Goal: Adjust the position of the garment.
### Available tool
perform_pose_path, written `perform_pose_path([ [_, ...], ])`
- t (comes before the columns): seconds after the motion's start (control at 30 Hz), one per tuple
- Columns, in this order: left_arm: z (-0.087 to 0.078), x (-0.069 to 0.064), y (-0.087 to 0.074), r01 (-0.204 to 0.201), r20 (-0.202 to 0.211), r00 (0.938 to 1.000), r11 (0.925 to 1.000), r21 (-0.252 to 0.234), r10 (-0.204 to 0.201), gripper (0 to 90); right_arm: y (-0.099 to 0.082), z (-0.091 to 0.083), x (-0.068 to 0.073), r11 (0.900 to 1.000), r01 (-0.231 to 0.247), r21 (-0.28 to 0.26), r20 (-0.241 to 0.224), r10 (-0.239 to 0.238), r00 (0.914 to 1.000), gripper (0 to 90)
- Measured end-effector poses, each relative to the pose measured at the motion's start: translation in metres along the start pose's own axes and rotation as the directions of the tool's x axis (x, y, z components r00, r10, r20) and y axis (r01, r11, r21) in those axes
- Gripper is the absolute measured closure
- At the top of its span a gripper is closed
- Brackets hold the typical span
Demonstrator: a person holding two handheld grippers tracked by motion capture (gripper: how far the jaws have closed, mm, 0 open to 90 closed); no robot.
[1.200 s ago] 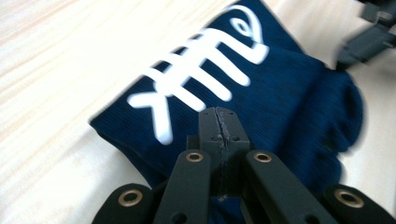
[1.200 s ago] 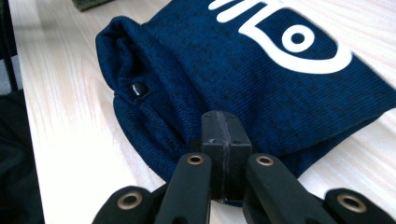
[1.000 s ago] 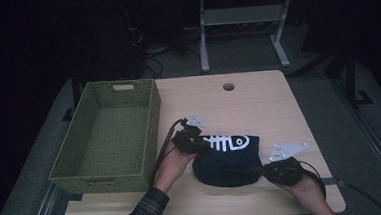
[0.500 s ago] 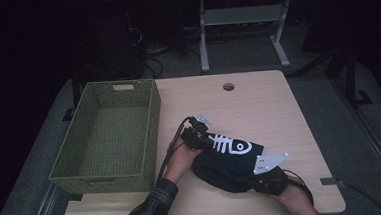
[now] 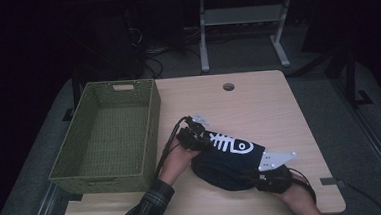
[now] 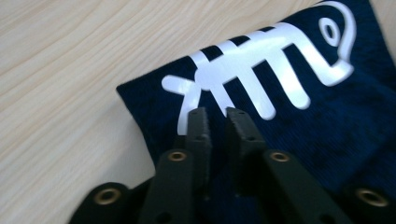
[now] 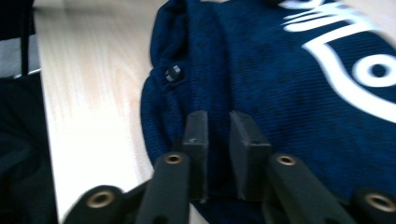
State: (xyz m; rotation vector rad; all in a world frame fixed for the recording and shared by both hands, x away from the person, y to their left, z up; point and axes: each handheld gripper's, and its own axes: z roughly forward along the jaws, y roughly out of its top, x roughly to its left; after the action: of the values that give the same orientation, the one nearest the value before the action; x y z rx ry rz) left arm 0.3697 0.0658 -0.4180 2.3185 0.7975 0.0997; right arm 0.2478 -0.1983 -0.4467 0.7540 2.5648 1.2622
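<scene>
Both claws have just been opening. The left claw (image 6: 217, 112) and the right claw (image 7: 219, 116) each stand at a narrow gap over the dark blue knitted garment with a white fishbone print (image 5: 231, 157), cloth between their jaws. The garment lies near the front edge of the wooden bench (image 5: 258, 103), whose back stands bare. The green woven basket (image 5: 105, 137) lines its left edge.

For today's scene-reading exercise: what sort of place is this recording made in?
Probably a lab or workshop: a pale wooden table with a cable hole, tangled cables on the floor behind, and a metal stand.
</scene>
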Motion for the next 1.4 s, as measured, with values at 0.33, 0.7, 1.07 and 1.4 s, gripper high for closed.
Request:
perform_pose_path([
  [0.33, -0.017, 0.005, -0.015, 0.043, 0.006, 0.9991, 0.999, -0.011, -0.043, 41.4, -0.006, -0.023, -0.014, 0.9978, -0.055, -0.037, 0.136, 0.06, 0.9889, 49.3],
  [0.7, 0.001, 0.008, -0.022, 0.042, -0.011, 0.9991, 0.999, 0.015, -0.042, 20.6, -0.031, -0.034, -0.041, 0.9807, -0.191, -0.044, 0.278, 0.195, 0.9405, 13.6],
  [1.07, 0.019, 0.014, -0.031, 0.048, -0.007, 0.9988, 0.9971, 0.059, -0.048, 16.8, -0.044, -0.017, -0.053, 0.9648, -0.262, 0.023, 0.316, 0.242, 0.9176, 2.1],
  [1.4, 0.022, 0.015, -0.033, 0.023, 0.029, 0.9993, 0.9981, 0.057, -0.025, 24.5, -0.05, -0.011, -0.059, 0.9608, -0.274, 0.045, 0.361, 0.24, 0.9012, 2.1],
])
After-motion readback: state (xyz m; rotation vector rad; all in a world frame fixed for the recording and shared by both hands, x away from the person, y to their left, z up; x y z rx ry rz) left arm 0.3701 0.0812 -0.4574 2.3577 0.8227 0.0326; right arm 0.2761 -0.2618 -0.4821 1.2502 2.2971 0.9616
